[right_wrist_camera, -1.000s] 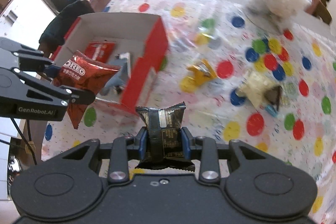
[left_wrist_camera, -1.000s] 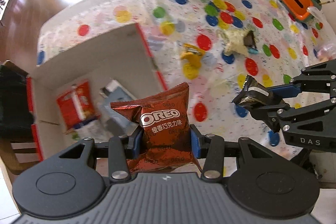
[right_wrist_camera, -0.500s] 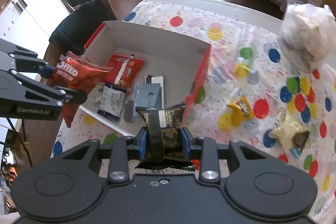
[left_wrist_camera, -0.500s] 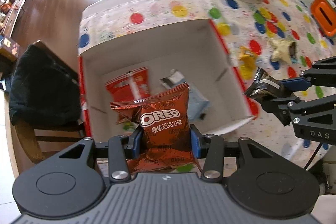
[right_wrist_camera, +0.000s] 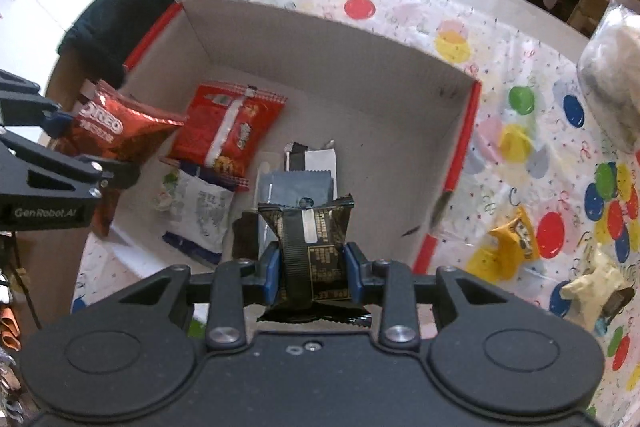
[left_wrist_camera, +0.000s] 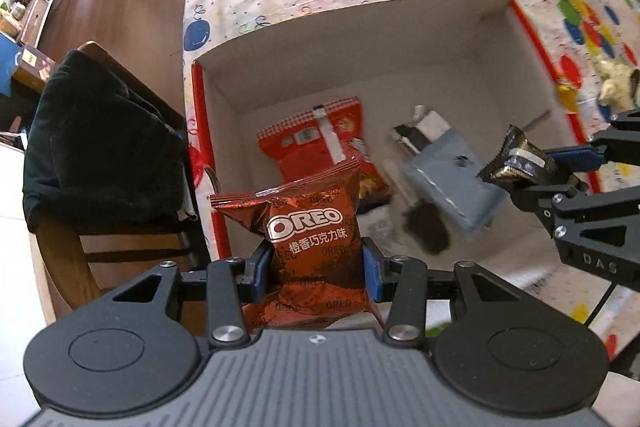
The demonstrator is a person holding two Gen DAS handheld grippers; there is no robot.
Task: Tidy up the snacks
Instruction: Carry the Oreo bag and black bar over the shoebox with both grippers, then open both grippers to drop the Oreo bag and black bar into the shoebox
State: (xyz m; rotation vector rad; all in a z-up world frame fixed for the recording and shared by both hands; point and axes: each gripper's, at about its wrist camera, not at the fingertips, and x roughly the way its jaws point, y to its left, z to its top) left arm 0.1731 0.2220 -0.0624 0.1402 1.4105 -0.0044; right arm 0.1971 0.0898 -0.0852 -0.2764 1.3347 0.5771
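Observation:
My left gripper point(left_wrist_camera: 316, 269) is shut on a brown-red Oreo packet point(left_wrist_camera: 308, 239), held over the near left part of the red-edged cardboard box point(left_wrist_camera: 400, 27). From the right wrist view the same Oreo packet point(right_wrist_camera: 116, 127) hangs at the box's left side. My right gripper point(right_wrist_camera: 312, 271) is shut on a black and gold snack packet point(right_wrist_camera: 310, 247) above the box's near side; that black packet point(left_wrist_camera: 516, 163) shows at the right in the left wrist view. Inside the box lie a red snack bag point(right_wrist_camera: 228, 131), a grey-blue packet point(right_wrist_camera: 296, 183) and a white-blue packet point(right_wrist_camera: 200, 215).
On the polka-dot tablecloth point(right_wrist_camera: 500, 67) right of the box lie a yellow wrapper point(right_wrist_camera: 508, 243) and a cream wrapper point(right_wrist_camera: 592, 287). A clear bag of pale stuff point(right_wrist_camera: 612, 67) stands at the far right. A chair with a dark cushion point(left_wrist_camera: 96, 135) stands left of the table.
Both grippers have carried their packets leftwards and lower, from over the tablecloth to over the open box. The box now fills the middle of both views. Neither grip has changed.

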